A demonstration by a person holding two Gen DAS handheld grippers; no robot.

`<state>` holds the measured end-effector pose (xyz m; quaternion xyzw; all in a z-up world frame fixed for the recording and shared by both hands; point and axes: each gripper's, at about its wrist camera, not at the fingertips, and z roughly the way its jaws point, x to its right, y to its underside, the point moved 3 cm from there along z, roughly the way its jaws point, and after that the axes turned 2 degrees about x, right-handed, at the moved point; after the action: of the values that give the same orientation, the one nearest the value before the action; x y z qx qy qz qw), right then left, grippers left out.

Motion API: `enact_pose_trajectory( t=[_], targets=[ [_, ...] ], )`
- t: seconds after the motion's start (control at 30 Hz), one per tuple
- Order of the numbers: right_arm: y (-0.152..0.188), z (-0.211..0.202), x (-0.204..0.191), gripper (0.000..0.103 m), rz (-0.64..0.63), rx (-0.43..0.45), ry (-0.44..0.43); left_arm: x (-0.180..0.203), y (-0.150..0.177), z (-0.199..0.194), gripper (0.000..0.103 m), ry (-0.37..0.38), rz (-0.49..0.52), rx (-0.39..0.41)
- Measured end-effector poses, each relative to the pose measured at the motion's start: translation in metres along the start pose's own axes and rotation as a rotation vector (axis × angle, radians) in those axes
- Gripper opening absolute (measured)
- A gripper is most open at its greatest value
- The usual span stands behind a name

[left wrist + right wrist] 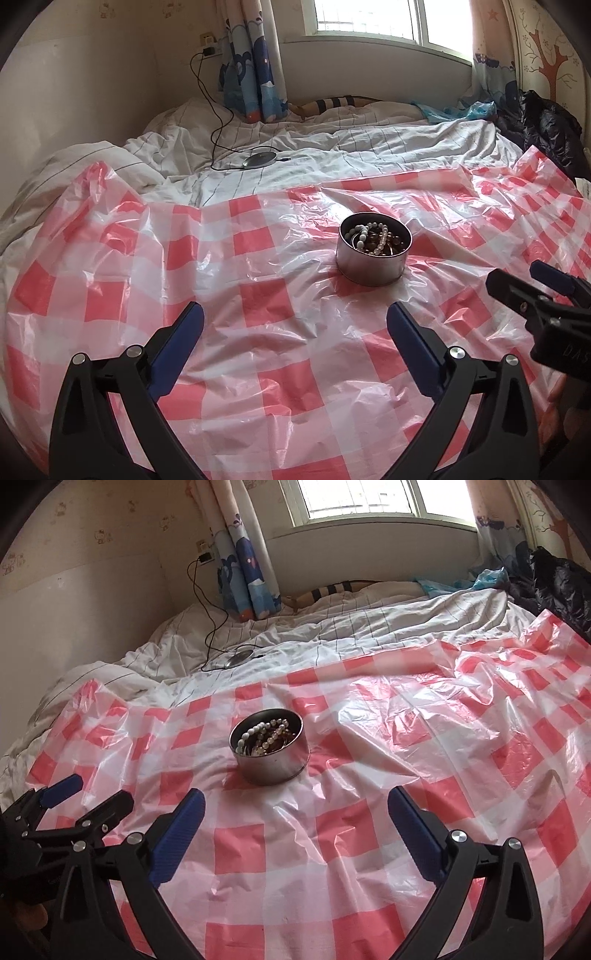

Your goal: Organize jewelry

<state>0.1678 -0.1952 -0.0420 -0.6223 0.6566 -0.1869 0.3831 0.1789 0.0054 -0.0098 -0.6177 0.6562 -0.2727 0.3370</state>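
A round metal tin (pixel 373 266) (pixel 271 764) stands on the red-and-white checked plastic sheet (pixel 258 295) (pixel 369 794). Inside it lie a white pearl strand (pixel 373 236) (pixel 262 733) and darker brown beads. My left gripper (pixel 295 317) (pixel 86 792) is open, nothing between its blue pads, a short way in front of the tin and a little to its left. My right gripper (pixel 295 801) (pixel 517 277) is open too and holds nothing; the tin sits just beyond its left finger. The two grippers hover side by side above the sheet.
The sheet covers a bed with a rumpled white striped duvet (pixel 332 147) (pixel 332 638). A round grey device (pixel 260 160) with a black cable (pixel 214 110) lies on the duvet behind. A dark jacket (pixel 546 125) is piled at the far right. Curtains and a window stand at the back.
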Motion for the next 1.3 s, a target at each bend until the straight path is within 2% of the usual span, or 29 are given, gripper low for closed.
enact_pose_trajectory(
  t=[0.2, 0.43, 0.57, 0.93, 1.3],
  targets=[
    [0.006, 0.018, 0.011, 0.095, 0.014, -0.061, 0.030, 0.004, -0.001, 0.003, 0.095, -0.007, 0.004, 0.021],
    [0.010, 0.022, 0.008, 0.095, -0.008, -0.075, 0.034, 0.019, 0.000, 0.006, 0.095, 0.005, 0.026, 0.034],
    [0.013, 0.027, 0.009, 0.095, -0.008, -0.095, 0.048, 0.021, 0.007, 0.016, 0.095, 0.001, 0.028, 0.021],
    [0.016, 0.037, 0.010, 0.095, -0.018, -0.118, 0.064, 0.012, 0.016, 0.047, 0.095, 0.020, -0.045, -0.029],
    [0.016, 0.043, 0.012, 0.095, -0.020, -0.135, 0.066, 0.025, 0.010, 0.059, 0.095, 0.031, -0.039, -0.046]
  ],
)
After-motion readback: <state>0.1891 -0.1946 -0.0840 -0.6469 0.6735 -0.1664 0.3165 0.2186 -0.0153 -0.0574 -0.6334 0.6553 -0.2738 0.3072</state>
